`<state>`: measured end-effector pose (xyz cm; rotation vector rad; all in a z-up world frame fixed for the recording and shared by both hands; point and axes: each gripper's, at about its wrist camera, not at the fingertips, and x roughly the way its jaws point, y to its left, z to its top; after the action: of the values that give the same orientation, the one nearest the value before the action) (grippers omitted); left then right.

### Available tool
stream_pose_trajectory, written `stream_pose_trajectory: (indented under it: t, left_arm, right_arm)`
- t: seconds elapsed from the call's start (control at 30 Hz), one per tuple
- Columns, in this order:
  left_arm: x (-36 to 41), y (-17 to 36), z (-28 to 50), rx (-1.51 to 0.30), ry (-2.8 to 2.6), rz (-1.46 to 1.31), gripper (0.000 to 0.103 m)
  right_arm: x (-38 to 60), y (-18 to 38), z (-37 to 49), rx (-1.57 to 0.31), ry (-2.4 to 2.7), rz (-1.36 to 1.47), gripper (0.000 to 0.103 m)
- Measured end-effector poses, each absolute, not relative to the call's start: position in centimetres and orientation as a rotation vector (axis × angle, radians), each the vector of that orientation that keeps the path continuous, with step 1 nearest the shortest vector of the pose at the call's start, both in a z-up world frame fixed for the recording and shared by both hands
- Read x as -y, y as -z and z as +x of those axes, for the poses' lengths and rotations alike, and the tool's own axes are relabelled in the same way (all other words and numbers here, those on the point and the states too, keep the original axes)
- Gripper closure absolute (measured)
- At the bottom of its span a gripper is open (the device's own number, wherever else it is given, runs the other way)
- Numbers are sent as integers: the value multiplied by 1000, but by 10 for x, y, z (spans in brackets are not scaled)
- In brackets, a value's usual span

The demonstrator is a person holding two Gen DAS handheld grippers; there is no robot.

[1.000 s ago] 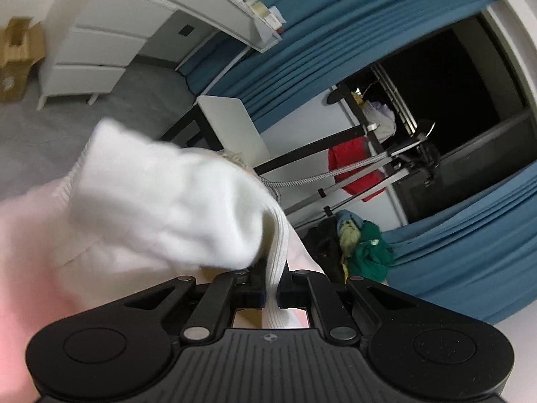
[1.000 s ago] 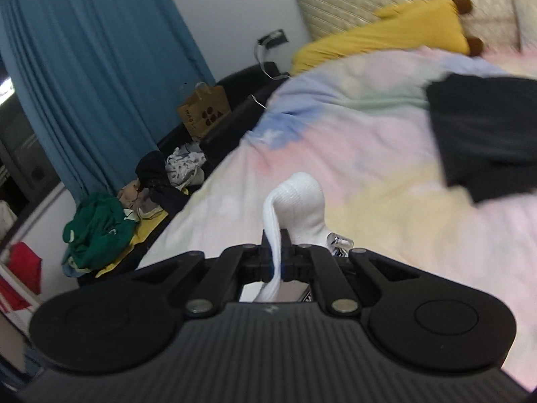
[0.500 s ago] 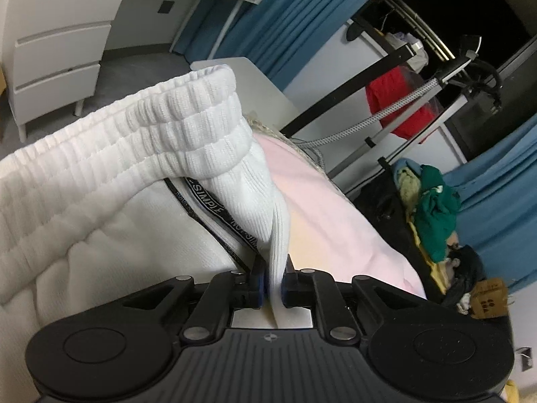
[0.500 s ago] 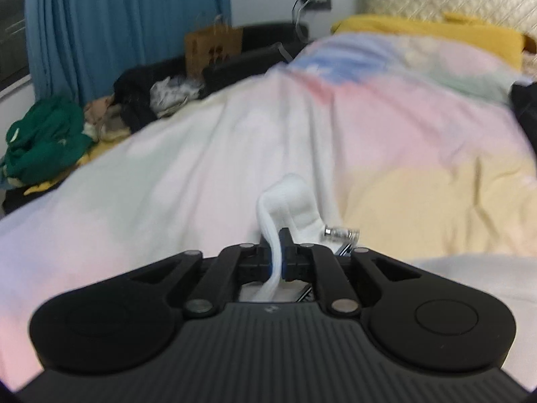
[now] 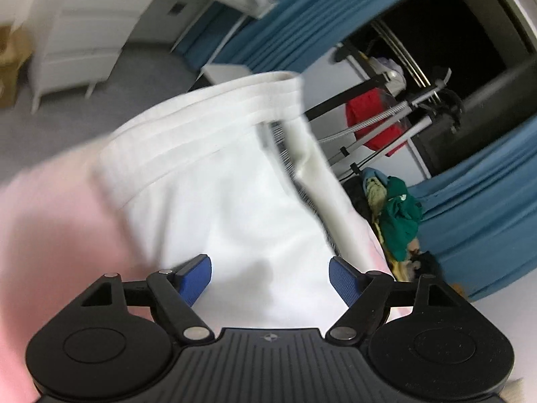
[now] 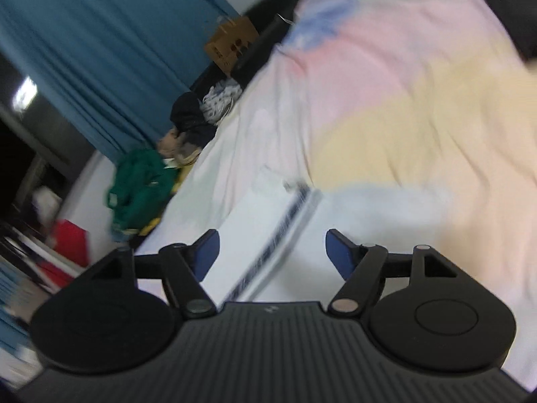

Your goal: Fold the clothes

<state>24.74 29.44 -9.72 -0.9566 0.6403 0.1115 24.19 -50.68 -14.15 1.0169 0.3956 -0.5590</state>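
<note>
White trousers [image 5: 214, 174] with a ribbed elastic waistband [image 5: 214, 114] lie spread on the pastel bedspread [image 5: 50, 215]. My left gripper [image 5: 270, 277] hovers just above the white cloth; its jaws are opening and the blue pads [image 5: 196, 277] touch nothing. In the right wrist view the same white trousers [image 6: 255, 221] show a dark printed band [image 6: 288, 215] along the waist. My right gripper [image 6: 272, 252] is above that edge, jaws opening, with the cloth lying loose below the gap and free of the pads [image 6: 337, 252].
A heap of green and dark clothes [image 6: 141, 184] lies on the floor beside the bed. Blue curtains [image 5: 480, 208], a clothes rack with a red garment [image 5: 372, 117] and a white dresser [image 5: 87, 30] stand beyond. A brown paper bag [image 6: 231, 45] sits near the bed's far side.
Both grippers were shut on the white waistband and have let it go, jaws now wide. The trousers have dropped flat onto the bedspread. Both views have swung and are blurred.
</note>
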Motion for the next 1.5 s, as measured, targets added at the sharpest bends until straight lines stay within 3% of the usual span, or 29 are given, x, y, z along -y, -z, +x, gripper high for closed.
stream_pose_trajectory:
  t: [0.17, 0.3, 0.53, 0.63, 0.87, 0.9, 0.97, 1.03, 1.07, 1.27, 1.5]
  left_arm:
    - [-316, 107, 210, -616, -64, -1149, 20]
    - [-329, 124, 204, -568, -60, -1252, 21]
    - [-335, 150, 238, -554, -88, -1226, 30]
    - [-330, 156, 257, -555, -102, -1181, 28]
    - [-313, 151, 296, -548, -183, -1106, 29]
    - [-310, 149, 299, -550, -189, -1083, 32]
    - [-308, 148, 300, -544, -186, -1056, 38]
    - [-309, 152, 297, -542, -198, -1084, 55]
    - [-311, 155, 296, -547, -202, -1095, 58]
    - [-318, 153, 291, -564, -208, -1122, 85]
    - [-316, 111, 255, -513, -159, -1067, 91]
  right_arm:
    - [495, 165, 182, -384, 455, 1188, 29]
    - [493, 197, 164, -478, 400, 1262, 29]
    - [496, 218, 186, -476, 290, 1262, 30]
    - [504, 223, 204, -437, 287, 1233, 30]
    - [522, 241, 241, -267, 279, 1247, 43]
    - [524, 244, 243, -223, 282, 1276, 45]
    - [525, 246, 252, -191, 296, 1280, 60]
    - [523, 247, 264, -197, 315, 1257, 75]
    - [523, 247, 268, -201, 324, 1247, 80]
    - [518, 232, 274, -231, 393, 1176, 88]
    - [515, 210, 259, -288, 405, 1169, 90]
